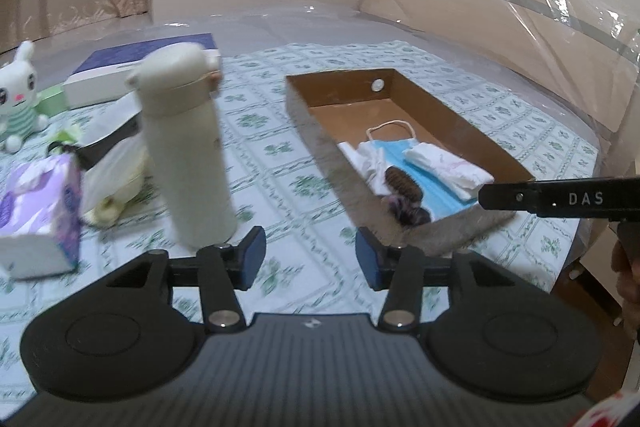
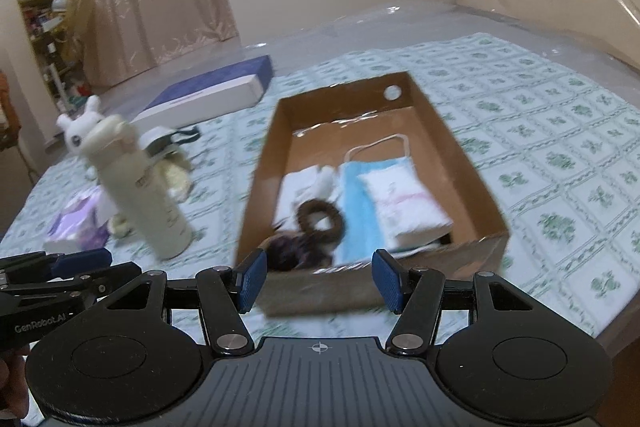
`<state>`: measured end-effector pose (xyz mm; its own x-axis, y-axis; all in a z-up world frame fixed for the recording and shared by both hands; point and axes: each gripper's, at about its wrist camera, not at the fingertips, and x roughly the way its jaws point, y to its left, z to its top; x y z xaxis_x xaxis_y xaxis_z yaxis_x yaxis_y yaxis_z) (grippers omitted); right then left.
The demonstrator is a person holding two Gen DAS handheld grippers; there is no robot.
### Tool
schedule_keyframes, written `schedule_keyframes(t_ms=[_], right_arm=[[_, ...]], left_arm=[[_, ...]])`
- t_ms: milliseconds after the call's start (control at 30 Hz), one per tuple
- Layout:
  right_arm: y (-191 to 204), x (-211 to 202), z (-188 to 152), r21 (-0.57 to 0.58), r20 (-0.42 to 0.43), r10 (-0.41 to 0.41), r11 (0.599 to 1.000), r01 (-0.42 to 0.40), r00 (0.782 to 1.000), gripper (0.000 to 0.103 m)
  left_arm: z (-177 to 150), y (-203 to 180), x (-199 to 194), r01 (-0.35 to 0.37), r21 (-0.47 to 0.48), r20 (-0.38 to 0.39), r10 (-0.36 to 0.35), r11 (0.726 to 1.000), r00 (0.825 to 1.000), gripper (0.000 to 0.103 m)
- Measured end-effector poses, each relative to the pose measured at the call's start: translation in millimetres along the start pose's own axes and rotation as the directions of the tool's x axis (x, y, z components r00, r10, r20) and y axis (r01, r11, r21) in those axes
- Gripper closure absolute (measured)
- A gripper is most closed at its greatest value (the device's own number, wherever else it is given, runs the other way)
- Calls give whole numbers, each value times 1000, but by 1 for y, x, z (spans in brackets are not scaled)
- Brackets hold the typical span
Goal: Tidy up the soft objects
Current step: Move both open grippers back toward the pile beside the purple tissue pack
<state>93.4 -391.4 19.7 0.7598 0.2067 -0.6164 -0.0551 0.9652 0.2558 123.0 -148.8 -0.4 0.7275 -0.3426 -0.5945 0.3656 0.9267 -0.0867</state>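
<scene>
A brown cardboard box (image 2: 476, 187) lies on the patterned bedspread. Inside it are a blue face mask (image 2: 356, 195), a white padded packet (image 2: 404, 203), white cloth (image 2: 304, 187), a brown scrunchie (image 2: 320, 219) and a dark purple one (image 2: 288, 251). The same box (image 1: 436, 107) shows in the left wrist view. My right gripper (image 2: 318, 279) is open and empty, just short of the box's near wall. My left gripper (image 1: 310, 257) is open and empty over the bedspread, left of the box. Left of it lie a purple tissue pack (image 1: 36, 203) and a plush rabbit (image 1: 20, 103).
A cream flask (image 1: 188, 147) stands upright near the left gripper. Behind it are a white bag with dark straps (image 1: 112, 147), a yellowish soft item (image 1: 116, 199) and a navy-topped flat box (image 1: 140, 75). The bed's right edge (image 1: 576, 259) is close. Plastic sheeting covers the headboard (image 1: 500, 19).
</scene>
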Motion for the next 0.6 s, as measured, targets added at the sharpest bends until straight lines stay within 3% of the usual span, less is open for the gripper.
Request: schedule_keyframes(t_ms=[167, 333, 600], right_arm=[[28, -6, -12, -24, -16, 40, 999, -40, 999, 45], [58, -9, -20, -48, -28, 75, 996, -76, 997, 45], [105, -5, -25, -127, -52, 120, 984, -125, 991, 45]], left_arm=[[-13, 20, -28, -33, -29, 8, 33, 999, 999, 50], [-22, 41, -55, -69, -55, 29, 70, 996, 997, 37], [-36, 82, -92, -115, -96, 56, 121, 989, 991, 32]])
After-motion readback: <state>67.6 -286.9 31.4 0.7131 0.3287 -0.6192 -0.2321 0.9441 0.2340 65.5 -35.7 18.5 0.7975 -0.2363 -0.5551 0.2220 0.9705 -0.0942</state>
